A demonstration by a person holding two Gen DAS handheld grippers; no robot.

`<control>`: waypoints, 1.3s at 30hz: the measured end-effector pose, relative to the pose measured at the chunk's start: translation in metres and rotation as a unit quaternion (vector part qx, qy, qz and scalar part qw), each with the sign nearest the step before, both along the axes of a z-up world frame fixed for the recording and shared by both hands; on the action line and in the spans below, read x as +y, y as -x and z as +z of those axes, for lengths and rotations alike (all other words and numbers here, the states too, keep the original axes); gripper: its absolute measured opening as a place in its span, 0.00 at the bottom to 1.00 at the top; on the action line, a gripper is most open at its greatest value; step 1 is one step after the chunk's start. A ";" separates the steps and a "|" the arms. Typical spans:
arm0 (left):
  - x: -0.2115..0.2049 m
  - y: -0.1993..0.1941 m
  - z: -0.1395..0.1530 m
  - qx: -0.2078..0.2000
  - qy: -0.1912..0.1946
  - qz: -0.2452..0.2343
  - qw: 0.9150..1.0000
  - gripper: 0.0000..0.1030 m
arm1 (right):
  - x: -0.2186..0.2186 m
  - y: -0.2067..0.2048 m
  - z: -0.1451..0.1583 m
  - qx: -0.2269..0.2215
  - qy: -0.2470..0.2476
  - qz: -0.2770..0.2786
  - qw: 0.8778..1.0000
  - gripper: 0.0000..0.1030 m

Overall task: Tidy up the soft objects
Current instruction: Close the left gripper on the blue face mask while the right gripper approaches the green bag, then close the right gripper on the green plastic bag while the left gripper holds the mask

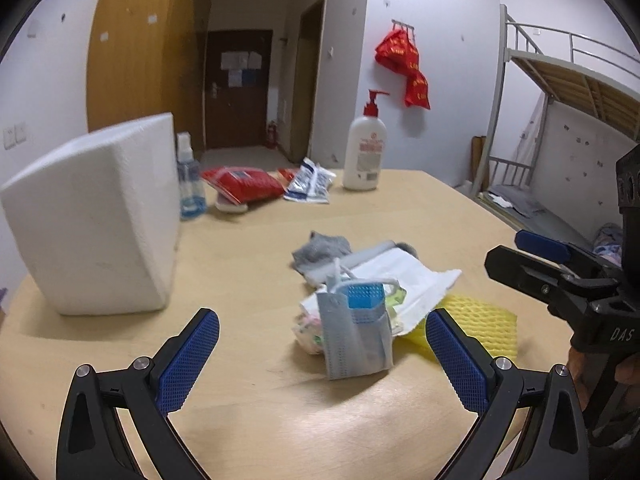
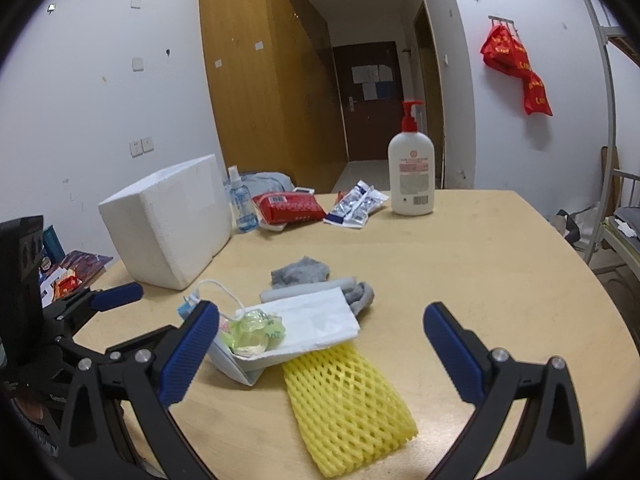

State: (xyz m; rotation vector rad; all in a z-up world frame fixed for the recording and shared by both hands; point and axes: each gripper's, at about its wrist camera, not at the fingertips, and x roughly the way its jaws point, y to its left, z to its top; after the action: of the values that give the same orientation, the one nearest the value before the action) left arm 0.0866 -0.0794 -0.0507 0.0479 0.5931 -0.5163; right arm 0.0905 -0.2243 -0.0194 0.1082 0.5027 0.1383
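The left claw point(image 1: 322, 354) hangs wide apart over the tabletop point(image 1: 248, 248), just before a heap of face mask point(image 1: 356, 336), white tissue point(image 1: 404, 276), yellow foam net point(image 1: 480, 320) and grey sock point(image 1: 320, 250). A white foam box point(image 1: 96, 216) stands left; the right claw point(image 1: 520, 248) enters at right.

1. Evenly lit from overhead, moderately bright; soft shadows on the bench point(image 2: 500, 264).
2. Strong fisheye bending and dark corners at the edges.
3. Slightly blurred near the foam box point(image 1: 96, 216); faint sheen beyond it.
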 end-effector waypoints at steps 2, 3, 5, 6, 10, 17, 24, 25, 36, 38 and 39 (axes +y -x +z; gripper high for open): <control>-0.001 -0.003 -0.004 0.006 0.008 -0.007 1.000 0.95 | -0.001 -0.003 -0.003 0.006 -0.001 0.001 1.000 1.00; -0.002 -0.004 -0.006 0.008 0.010 -0.011 1.000 0.93 | -0.002 -0.004 -0.005 0.010 -0.003 0.002 1.000 1.00; -0.004 -0.008 -0.010 0.021 0.013 -0.025 0.999 0.82 | -0.005 -0.006 -0.009 0.017 -0.008 0.004 1.000 1.00; -0.006 -0.012 -0.013 0.031 0.014 -0.033 0.999 0.79 | -0.008 -0.007 -0.011 0.022 -0.011 0.003 1.000 1.00; -0.012 -0.018 -0.020 0.043 0.012 -0.040 0.998 0.68 | -0.016 -0.009 -0.015 0.034 -0.018 -0.005 0.999 1.00; -0.014 -0.017 -0.024 0.046 0.013 -0.057 0.997 0.52 | -0.019 -0.018 -0.020 0.051 -0.022 -0.008 0.998 1.00; -0.018 -0.017 -0.025 0.043 0.011 -0.073 0.996 0.33 | -0.018 -0.026 -0.024 0.063 -0.028 0.001 0.998 1.00; -0.018 -0.017 -0.026 0.043 0.011 -0.075 0.996 0.28 | -0.019 -0.027 -0.024 0.064 -0.028 0.001 0.998 1.00; -0.014 -0.015 -0.024 0.045 0.021 -0.094 0.994 0.13 | 0.008 -0.032 -0.009 0.051 -0.016 0.054 0.997 1.00; -0.011 -0.016 -0.025 0.047 0.025 -0.093 0.994 0.13 | 0.017 -0.038 -0.011 0.059 -0.013 0.069 0.996 1.00; -0.010 -0.016 -0.025 0.049 0.025 -0.092 0.994 0.13 | 0.019 -0.041 -0.012 0.063 -0.012 0.073 0.995 1.00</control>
State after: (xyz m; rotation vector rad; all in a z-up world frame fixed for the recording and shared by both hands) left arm 0.1030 -0.0897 -0.0757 0.0297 0.6747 -0.7151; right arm 0.1314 -0.2053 -0.0315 0.1035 0.6354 0.2809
